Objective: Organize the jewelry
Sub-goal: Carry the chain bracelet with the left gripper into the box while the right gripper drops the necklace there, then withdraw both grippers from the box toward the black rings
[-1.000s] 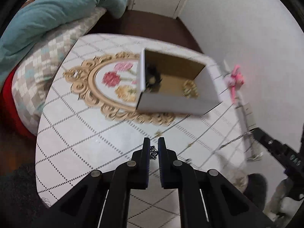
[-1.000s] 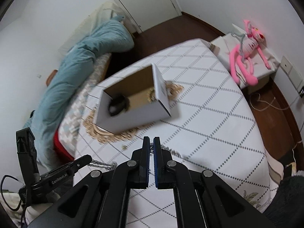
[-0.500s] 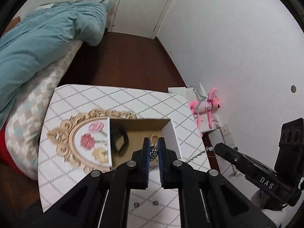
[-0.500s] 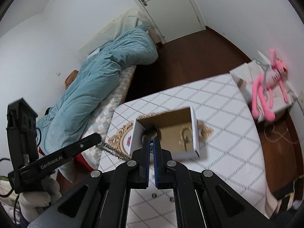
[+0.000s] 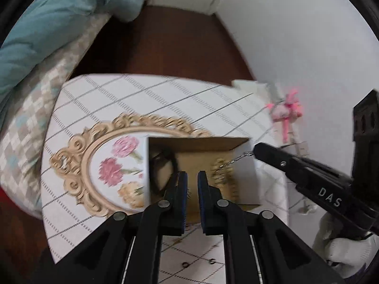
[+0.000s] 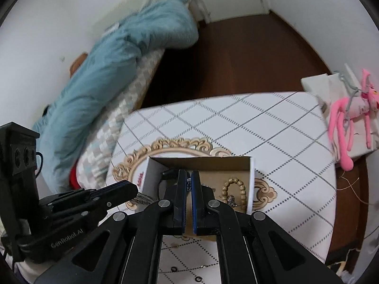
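An open cardboard box (image 5: 251, 163) (image 6: 251, 179) sits on the white table. Inside lie a black band (image 5: 163, 165) and a beaded bracelet (image 6: 233, 189) (image 5: 222, 172). My left gripper (image 5: 191, 177) hovers over the box with its jaws slightly apart and nothing between them. My right gripper (image 6: 189, 184) is shut on a silver chain (image 6: 189, 184) above the box. In the left wrist view the chain (image 5: 236, 159) hangs from the right gripper's tip into the box.
The table (image 6: 272, 127) has a gold-framed flower print (image 5: 111, 165). Small rings (image 5: 184, 264) lie on it near me. A bed with a teal duvet (image 6: 113, 66) stands at left. A pink plush toy (image 6: 348, 118) lies on a stand at right.
Both grippers have come down closer over the box. My left gripper has opened and let go of the chain, which now hangs from the right gripper alone.
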`<state>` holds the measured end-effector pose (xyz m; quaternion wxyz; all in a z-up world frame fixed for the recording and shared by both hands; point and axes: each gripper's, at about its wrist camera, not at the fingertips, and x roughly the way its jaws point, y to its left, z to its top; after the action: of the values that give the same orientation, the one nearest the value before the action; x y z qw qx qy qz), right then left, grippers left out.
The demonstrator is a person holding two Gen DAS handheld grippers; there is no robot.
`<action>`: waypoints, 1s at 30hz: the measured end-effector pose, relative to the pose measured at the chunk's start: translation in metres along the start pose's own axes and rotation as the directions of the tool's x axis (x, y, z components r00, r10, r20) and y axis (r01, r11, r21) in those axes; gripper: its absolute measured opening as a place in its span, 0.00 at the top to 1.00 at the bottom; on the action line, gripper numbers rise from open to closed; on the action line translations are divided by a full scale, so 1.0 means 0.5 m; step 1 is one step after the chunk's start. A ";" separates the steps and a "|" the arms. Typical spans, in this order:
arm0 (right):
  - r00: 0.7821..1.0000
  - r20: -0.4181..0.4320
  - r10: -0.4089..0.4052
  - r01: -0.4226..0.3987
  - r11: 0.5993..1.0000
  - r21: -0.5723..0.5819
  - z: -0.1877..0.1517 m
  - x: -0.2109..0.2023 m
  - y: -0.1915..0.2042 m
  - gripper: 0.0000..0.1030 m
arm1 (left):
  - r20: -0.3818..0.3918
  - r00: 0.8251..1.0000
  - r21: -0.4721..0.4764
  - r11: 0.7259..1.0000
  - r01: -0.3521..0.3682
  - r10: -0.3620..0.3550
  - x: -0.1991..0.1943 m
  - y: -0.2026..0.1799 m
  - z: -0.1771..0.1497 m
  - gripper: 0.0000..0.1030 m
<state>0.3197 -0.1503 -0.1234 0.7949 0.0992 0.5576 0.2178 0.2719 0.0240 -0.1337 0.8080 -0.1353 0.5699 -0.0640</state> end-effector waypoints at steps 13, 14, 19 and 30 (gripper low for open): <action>0.983 -0.058 -0.173 0.171 0.984 -0.041 -0.045 0.048 -0.026 0.39 | 0.074 0.964 0.007 0.966 -0.258 0.257 0.025 0.047 -0.041 0.19; 0.977 -0.042 -0.210 0.208 0.977 -0.050 -0.051 0.044 -0.025 0.35 | 0.084 0.959 0.012 0.962 -0.274 0.272 0.026 0.047 -0.047 0.15; 0.920 0.021 -0.390 0.391 0.915 -0.101 -0.102 0.028 -0.026 0.01 | 0.115 0.941 0.032 0.946 -0.322 0.317 0.034 0.042 -0.077 0.00; 0.895 0.087 -0.437 0.444 0.893 -0.077 -0.146 -0.012 -0.016 0.00 | 0.179 0.934 0.032 0.947 -0.319 0.308 -0.013 0.016 -0.110 0.00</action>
<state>0.2520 -0.1666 -0.1476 0.8457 -0.0600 0.5275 0.0547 0.2174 0.0252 -0.1472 0.8576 -0.0232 0.5101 0.0605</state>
